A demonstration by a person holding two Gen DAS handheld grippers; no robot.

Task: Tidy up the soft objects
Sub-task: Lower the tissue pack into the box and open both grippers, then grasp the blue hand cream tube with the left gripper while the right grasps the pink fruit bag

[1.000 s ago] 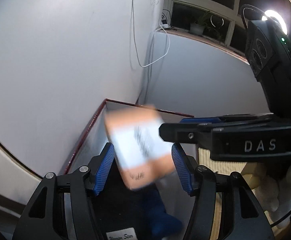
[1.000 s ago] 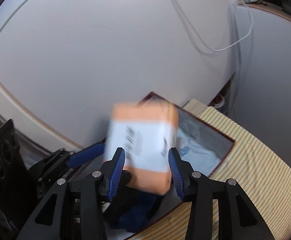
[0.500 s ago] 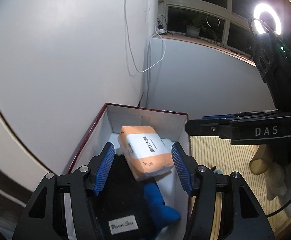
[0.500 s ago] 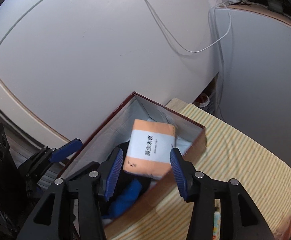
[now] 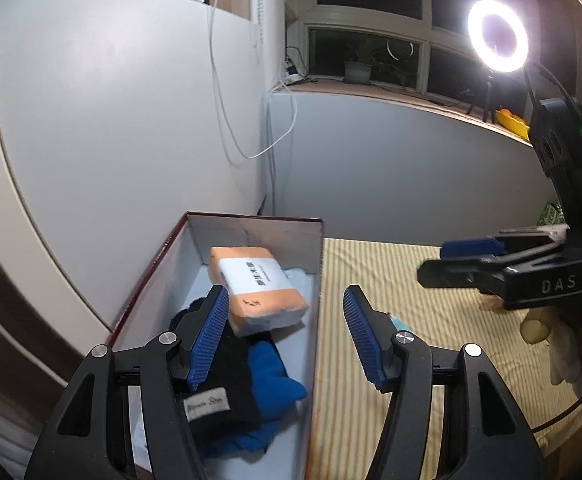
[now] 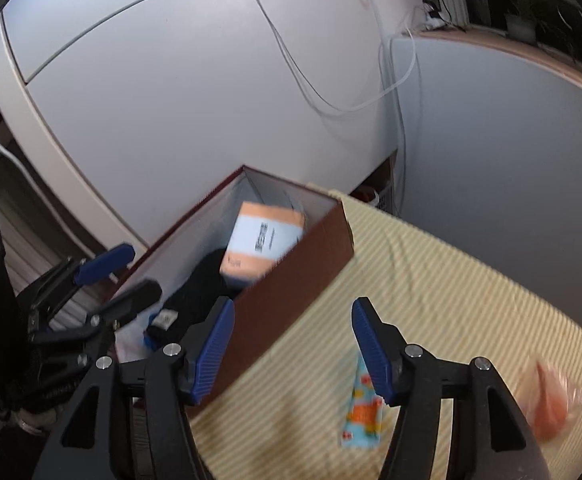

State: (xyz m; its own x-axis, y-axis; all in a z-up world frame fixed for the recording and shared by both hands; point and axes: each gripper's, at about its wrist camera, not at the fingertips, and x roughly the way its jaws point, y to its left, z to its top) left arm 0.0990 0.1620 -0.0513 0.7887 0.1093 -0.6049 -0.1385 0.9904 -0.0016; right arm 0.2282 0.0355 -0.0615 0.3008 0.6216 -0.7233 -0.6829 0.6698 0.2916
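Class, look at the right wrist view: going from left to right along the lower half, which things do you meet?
Left gripper → black garment in the box → dark red box wall → colourful packet on the striped cloth → pinkish bag.

The left gripper hangs over the box with its jaws apart and nothing between them; inside lie an orange tissue pack, a black garment and a blue cloth; the right gripper hovers over the striped mat; a ring light glows above.
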